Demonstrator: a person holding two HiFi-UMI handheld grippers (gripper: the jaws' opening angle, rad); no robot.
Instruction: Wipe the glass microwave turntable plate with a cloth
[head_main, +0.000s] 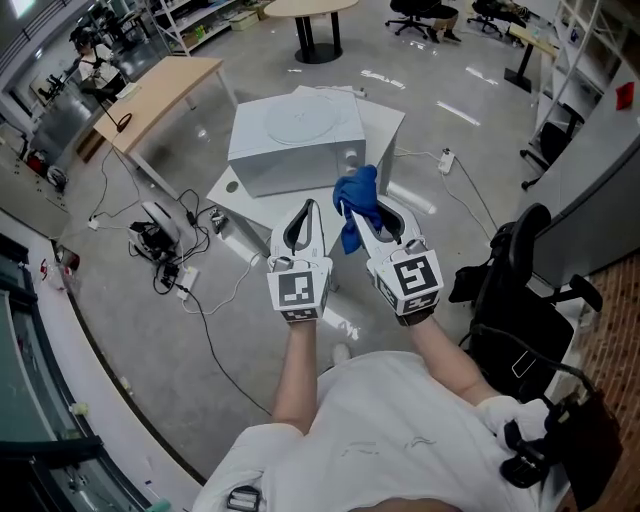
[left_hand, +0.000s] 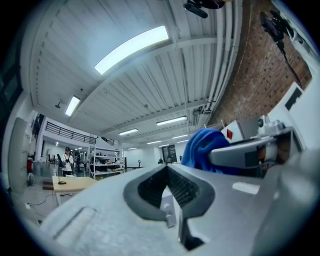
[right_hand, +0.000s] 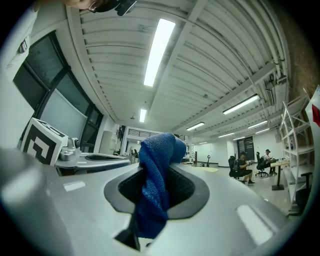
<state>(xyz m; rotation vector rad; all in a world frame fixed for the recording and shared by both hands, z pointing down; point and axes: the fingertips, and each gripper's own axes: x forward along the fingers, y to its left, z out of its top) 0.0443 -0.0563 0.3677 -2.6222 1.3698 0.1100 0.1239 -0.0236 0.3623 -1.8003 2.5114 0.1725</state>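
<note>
- One glass turntable plate is lying flat on top of the one white microwave, at 12 o'clock from both grippers and well apart from them.
- One blue cloth is hanging bunched from the right gripper. Its fingers are clamping the cloth, with folds rising above the pads and trailing below.
- The left gripper is riding just beside, at 9 o'clock of the cloth. Its fingers are pressing together with nothing between them.
- The microwave is sitting on one low white bench.
- One wooden bench is standing at 10 o'clock.
- One black chair is standing at 3 o'clock.
- Cables are trailing over the floor at 9 o'clock.
</note>
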